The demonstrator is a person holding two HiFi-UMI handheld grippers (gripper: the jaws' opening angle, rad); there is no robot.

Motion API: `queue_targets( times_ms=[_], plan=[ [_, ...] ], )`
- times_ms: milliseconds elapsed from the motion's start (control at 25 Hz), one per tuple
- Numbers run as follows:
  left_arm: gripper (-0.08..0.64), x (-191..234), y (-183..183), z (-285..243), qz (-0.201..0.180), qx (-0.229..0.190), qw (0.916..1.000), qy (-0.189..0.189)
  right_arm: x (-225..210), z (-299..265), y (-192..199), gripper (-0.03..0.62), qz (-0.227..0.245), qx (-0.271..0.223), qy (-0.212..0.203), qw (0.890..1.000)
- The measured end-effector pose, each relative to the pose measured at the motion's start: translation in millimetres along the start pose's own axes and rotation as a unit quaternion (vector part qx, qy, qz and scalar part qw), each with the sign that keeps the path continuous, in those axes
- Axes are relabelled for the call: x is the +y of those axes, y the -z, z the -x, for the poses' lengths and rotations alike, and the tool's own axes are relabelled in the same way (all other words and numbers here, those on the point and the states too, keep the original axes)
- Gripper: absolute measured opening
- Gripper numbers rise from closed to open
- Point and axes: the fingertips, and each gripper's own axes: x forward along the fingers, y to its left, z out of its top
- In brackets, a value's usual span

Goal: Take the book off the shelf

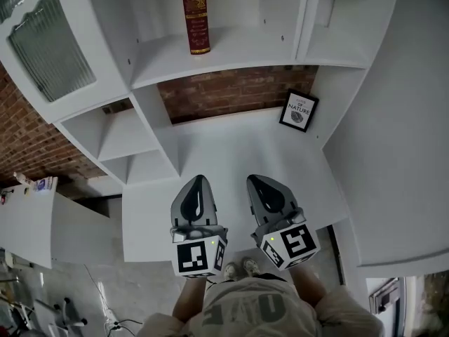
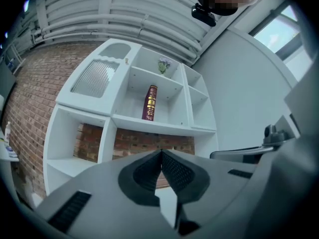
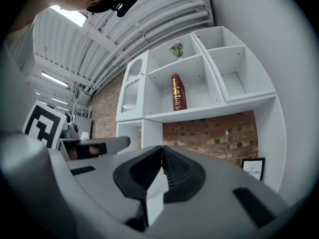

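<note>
A dark red book point(image 1: 196, 14) with gold bands stands upright on a shelf of the white shelf unit point(image 1: 210, 58). It shows in the left gripper view as the book point(image 2: 150, 102) and in the right gripper view as the book point(image 3: 177, 92). My left gripper point(image 1: 199, 181) and right gripper point(image 1: 254, 181) hang side by side over the white counter point(image 1: 231, 153), well below and short of the book. Both are shut with nothing between the jaws. In their own views the left gripper point(image 2: 161, 152) and right gripper point(image 3: 161, 148) have their tips touching.
A small framed print point(image 1: 299, 111) leans against the brick back wall on the counter's right. A glass-fronted cabinet door point(image 1: 49, 48) is at the upper left. Small flowers point(image 2: 164, 65) sit on the shelf above the book. A white side wall point(image 1: 400, 118) runs along the right.
</note>
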Motion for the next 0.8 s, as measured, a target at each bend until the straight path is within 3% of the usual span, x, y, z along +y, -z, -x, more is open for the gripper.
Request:
queue_targets(
  times_ms=[600,640,720,800],
  plan=[
    [0.015,-0.4,-16.4,-20.3,-0.018,-0.022,0.9987,-0.043,-24.1,-17.6,-2.6,0.014,-0.002,-0.012,-0.004,1.0],
    [0.031,-2.0,-21.0,-21.5,-0.019,-0.028,0.9987,-0.038,-23.3,-17.4,-3.0,0.015,-0.003,-0.013,-0.005,1.0],
    [0.242,-8.2,-37.6,-27.5,-0.021,-0.05,0.9984,-0.018,-22.8,-16.3,-4.2,0.014,-0.004,-0.014,-0.006,1.0],
    [0.301,-14.1,-65.3,-37.8,-0.038,-0.089,0.9953,-0.002,-24.5,-15.2,-5.2,0.014,-0.005,-0.015,-0.005,1.0]
  ],
)
